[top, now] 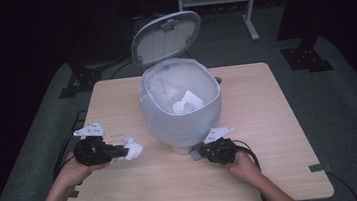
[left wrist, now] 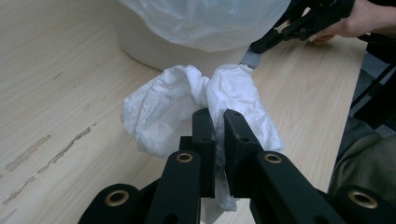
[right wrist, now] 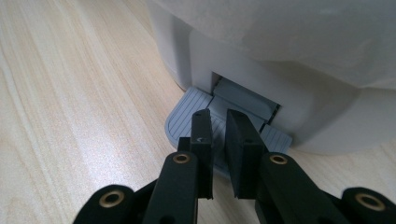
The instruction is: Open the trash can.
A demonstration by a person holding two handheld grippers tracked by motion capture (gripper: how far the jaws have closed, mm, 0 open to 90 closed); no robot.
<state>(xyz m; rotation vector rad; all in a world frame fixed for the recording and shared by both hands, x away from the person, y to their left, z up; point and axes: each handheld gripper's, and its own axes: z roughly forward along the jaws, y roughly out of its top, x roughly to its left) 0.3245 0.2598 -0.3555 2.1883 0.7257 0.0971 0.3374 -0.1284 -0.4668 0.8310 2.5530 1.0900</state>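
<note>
Pinching crinkled white tissue (left wrist: pixel 187 105), left gripper (left wrist: pixel 215 122) (matte black).

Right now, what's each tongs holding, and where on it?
Left tongs pinch the crumpled white tissue at a fold near its middle. Right tongs are shut, holding nothing, tips over the bin's grey pedal.

Tissue (top: pixel 132 148) left of bin (top: pixel 169 124) (mid-table)

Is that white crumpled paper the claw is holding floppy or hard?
Probably floppy: the crumpled paper folds and bulges around the left claw pinching it. Likely very light, since that small pinch lifts the whole wad. It looks unlikely to roll, being wrinkled and lumpy.
</note>
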